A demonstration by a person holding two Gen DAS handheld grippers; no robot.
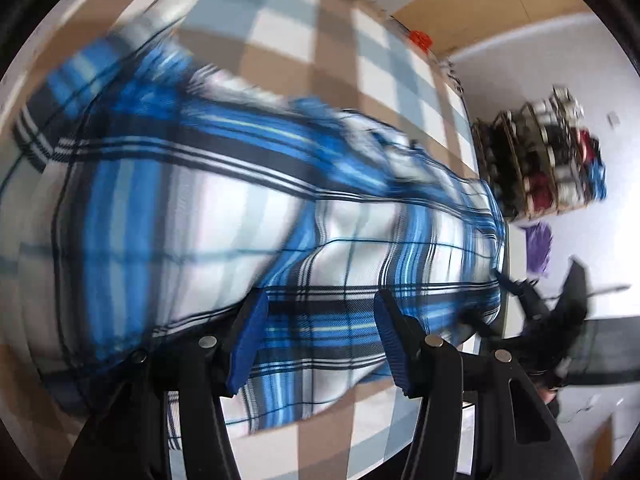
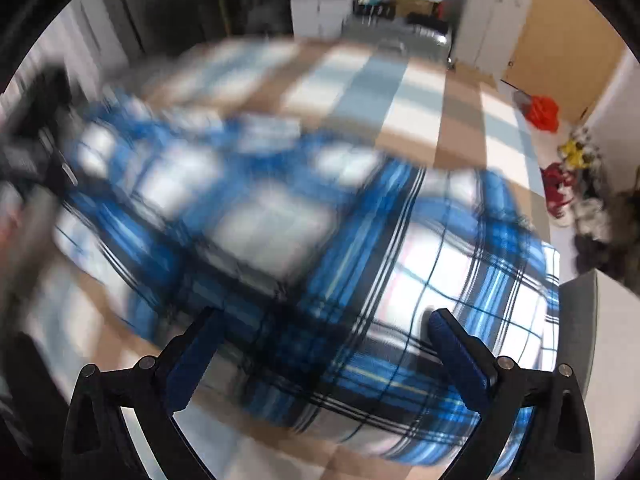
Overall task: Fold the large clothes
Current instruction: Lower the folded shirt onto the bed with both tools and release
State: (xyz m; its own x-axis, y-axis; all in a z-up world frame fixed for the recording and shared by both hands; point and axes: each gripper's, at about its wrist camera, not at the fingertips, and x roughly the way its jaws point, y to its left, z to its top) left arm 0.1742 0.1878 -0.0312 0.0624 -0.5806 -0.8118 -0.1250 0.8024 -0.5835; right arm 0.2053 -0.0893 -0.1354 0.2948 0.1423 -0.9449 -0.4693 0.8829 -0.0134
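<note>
A blue, white and black plaid shirt [image 1: 224, 216] lies spread on a surface covered by a tan, white and pale-blue checked cloth [image 1: 280, 28]. In the left wrist view my left gripper [image 1: 320, 296] hovers over the shirt's near edge. Its blue pads [image 1: 248, 340] stand about half apart, with flat fabric showing between them and no pinch visible. In the right wrist view, which is badly blurred, my right gripper [image 2: 325, 314] stands wide open over the plaid shirt [image 2: 420, 292]. Nothing is held between its fingers.
A rack of rolled clothes [image 1: 540, 160] and a purple cloth [image 1: 538, 248] lie past the table's right edge. A dark blurred shape [image 1: 572, 308] is near there. An orange bag [image 2: 542, 114], a clothes pile [image 2: 580, 204] and a white cabinet [image 2: 492, 20] show in the right wrist view.
</note>
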